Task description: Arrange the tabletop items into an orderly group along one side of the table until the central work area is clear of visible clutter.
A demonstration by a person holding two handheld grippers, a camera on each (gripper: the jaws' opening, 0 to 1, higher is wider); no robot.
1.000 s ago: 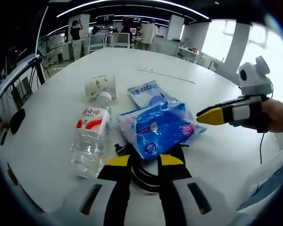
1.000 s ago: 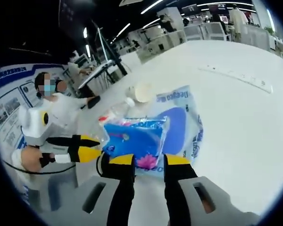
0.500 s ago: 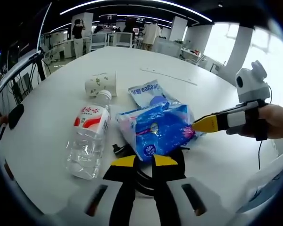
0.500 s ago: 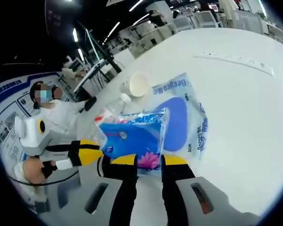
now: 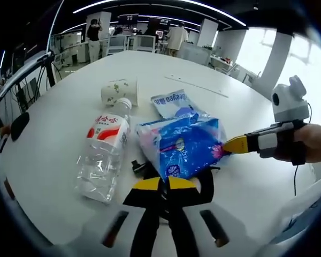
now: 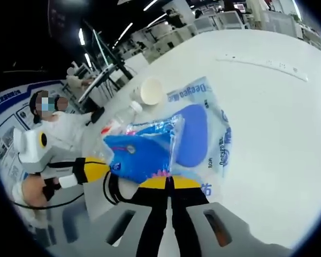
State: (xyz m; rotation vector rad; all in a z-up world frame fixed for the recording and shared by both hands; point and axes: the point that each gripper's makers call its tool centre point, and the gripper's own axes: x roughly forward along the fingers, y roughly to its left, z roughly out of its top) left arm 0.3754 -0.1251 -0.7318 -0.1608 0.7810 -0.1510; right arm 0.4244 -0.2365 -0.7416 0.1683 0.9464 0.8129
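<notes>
Left gripper view: tissue pack (image 5: 183, 145) pinched by left gripper (image 5: 161, 184)

white table (image 5: 59, 134), water bottle (image 5: 103, 155), paper cup (image 5: 117, 91), packets (image 5: 182, 144)

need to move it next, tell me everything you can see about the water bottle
The water bottle is clear plastic with a white cap and a red and white label near its neck. It looks empty or nearly so. It lies on its side on the white table, cap end toward the paper cup, which also lies on its side. The blue tissue pack sits beside it; whether they touch is unclear. Neither gripper holds the bottle.
</notes>
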